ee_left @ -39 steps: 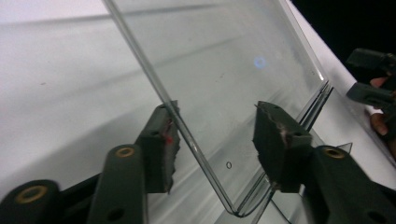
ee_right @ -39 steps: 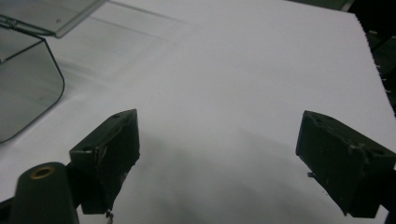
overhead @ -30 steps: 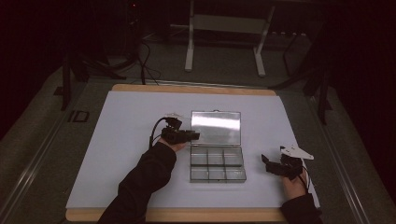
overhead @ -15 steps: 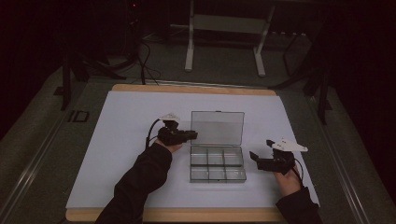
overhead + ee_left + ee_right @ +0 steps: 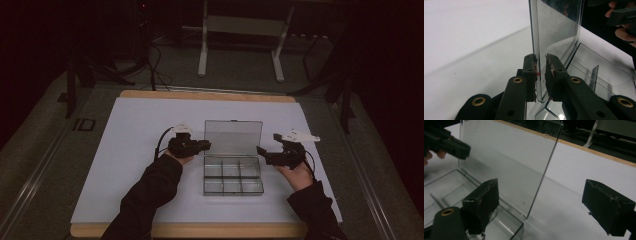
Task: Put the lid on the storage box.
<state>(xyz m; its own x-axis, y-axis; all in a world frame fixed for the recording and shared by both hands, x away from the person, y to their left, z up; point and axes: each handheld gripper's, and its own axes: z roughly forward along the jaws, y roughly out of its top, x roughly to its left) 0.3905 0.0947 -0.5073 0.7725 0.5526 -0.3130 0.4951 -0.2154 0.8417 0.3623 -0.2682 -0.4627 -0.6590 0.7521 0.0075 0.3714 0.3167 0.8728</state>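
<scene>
A clear plastic compartment box (image 5: 232,176) lies open mid-table, its lid (image 5: 233,136) standing upright. My left gripper (image 5: 206,145) is shut on the lid's left edge; in the left gripper view the pads (image 5: 534,67) pinch the clear lid (image 5: 556,30) low down. My right gripper (image 5: 261,152) hovers by the lid's right side. Its jaws are wide apart and have just been closing a little. In the right gripper view the lid's free edge (image 5: 544,180) stands in line with the gap of the right gripper (image 5: 541,190), touched by neither pad.
The box sits on a white sheet (image 5: 125,150) over a wooden tabletop (image 5: 200,94). A metal stand (image 5: 240,25) and cables lie on the dark floor beyond the far edge. The person's sleeves come in from the bottom.
The right hand has come in from the table's right edge toward the box and risen to the lid's right side. The left hand has stayed at the lid's left edge.
</scene>
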